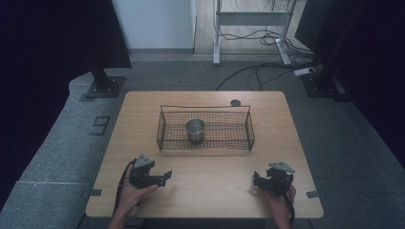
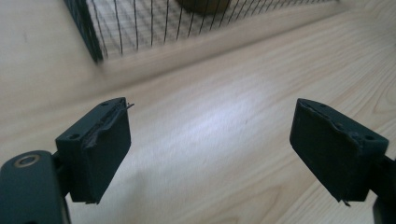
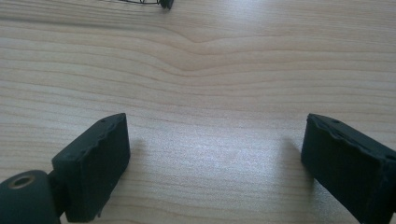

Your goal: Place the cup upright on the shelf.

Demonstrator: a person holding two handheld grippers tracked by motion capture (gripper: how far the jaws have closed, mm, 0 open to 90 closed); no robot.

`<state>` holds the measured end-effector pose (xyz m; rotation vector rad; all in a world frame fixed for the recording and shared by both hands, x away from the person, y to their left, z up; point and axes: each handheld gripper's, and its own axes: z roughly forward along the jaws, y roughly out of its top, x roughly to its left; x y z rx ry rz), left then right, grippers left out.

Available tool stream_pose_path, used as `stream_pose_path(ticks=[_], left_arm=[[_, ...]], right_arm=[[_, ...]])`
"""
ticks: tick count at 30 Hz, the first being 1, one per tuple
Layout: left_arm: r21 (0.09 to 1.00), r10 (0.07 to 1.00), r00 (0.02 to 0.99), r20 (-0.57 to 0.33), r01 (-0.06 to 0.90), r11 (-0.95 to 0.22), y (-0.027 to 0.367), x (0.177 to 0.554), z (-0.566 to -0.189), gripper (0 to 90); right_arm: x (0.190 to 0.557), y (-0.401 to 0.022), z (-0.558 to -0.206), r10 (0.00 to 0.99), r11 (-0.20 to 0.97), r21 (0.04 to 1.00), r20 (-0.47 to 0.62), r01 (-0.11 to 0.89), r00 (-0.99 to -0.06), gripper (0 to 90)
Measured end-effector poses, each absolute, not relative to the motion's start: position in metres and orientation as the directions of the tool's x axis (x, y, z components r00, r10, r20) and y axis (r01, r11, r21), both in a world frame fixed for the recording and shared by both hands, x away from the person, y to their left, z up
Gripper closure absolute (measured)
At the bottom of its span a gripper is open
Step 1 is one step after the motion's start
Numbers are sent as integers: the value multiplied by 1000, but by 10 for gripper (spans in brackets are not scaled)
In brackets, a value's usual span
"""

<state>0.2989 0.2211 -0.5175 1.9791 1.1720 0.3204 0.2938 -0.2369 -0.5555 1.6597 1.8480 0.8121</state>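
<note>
A: From the high view, the metal cup (image 1: 195, 130) stands upright inside the wire basket (image 1: 165, 125) at mid-table, probably parked there for lifting out. The left gripper (image 1: 167, 175) and right gripper (image 1: 254, 178) rest low near the table's (image 1: 143, 102) front edge, well apart from it.

B: And the hands?

A: Each hand grips from behind, forearms coming in from below, jaws pointing inward.

B: Left gripper view?

A: Jaws spread wide, nothing between them, just bare wood; the basket's corner (image 2: 88, 32) lies ahead.

B: Right gripper view?

A: Same story: wide open, empty, hovering close over the wood grain, a basket foot (image 3: 164, 3) far off.
</note>
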Motion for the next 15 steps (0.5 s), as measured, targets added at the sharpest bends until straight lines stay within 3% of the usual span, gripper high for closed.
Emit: stream_pose_path(ticks=[15], left_arm=[[739,821,537,-194,630,-238,215,296,-531,143]], right_arm=[[294,-237,-555,994,68,729,11,681,-110,78]])
